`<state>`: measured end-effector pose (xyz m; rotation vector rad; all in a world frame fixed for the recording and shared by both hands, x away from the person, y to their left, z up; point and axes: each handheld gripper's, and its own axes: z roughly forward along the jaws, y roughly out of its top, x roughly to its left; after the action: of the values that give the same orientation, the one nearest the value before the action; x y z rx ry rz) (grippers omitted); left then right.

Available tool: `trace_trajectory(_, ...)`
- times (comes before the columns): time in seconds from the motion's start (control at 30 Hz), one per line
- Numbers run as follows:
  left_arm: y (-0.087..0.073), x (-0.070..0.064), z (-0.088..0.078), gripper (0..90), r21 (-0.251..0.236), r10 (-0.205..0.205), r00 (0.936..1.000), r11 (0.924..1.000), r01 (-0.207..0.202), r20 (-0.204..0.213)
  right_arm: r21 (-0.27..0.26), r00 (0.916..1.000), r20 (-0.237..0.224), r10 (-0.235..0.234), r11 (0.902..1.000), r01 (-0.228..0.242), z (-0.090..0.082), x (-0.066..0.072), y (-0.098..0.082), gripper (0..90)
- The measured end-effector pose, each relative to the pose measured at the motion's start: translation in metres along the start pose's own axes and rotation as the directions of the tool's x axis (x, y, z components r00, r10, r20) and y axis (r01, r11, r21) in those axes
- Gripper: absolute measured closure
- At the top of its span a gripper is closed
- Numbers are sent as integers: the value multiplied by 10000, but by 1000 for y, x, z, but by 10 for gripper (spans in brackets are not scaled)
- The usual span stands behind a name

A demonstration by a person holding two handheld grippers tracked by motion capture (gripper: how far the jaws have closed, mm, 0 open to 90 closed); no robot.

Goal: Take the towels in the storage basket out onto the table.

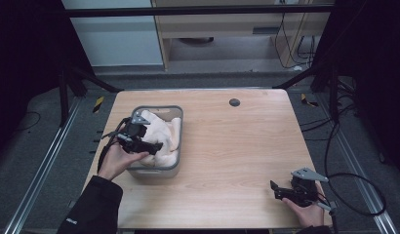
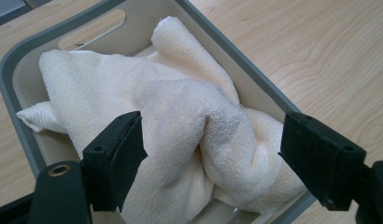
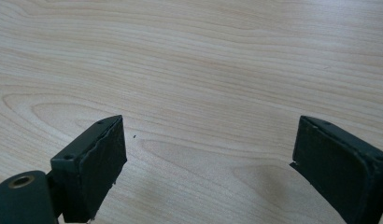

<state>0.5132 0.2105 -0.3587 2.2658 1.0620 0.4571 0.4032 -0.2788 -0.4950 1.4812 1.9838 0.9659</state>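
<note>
A cream towel (image 1: pixel 164 137) lies crumpled in a grey plastic basket (image 1: pixel 177 113) on the left half of the wooden table. My left gripper (image 1: pixel 155 146) hovers over the basket's near side, held by a hand in a dark sleeve. In the left gripper view its jaws stand wide apart on either side of a raised fold of the towel (image 2: pixel 194 126), and the left gripper (image 2: pixel 210 158) is open. Near the table's front right corner my right gripper (image 1: pixel 273 189) rests low over bare wood. The right gripper (image 3: pixel 206 163) is open with nothing between its jaws.
A small dark round grommet (image 1: pixel 234 102) sits near the table's far edge. Black cables (image 1: pixel 354 180) trail off the right side. Dark frame legs and a wooden cabinet stand beyond the table (image 1: pixel 227 146).
</note>
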Motion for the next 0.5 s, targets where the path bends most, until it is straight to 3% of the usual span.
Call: trace_trajectory(0.5,4,-1,21,178,632,296,9996,9976,-297,30,80,10000,-50,13,10000,-13,1,1,0,96)
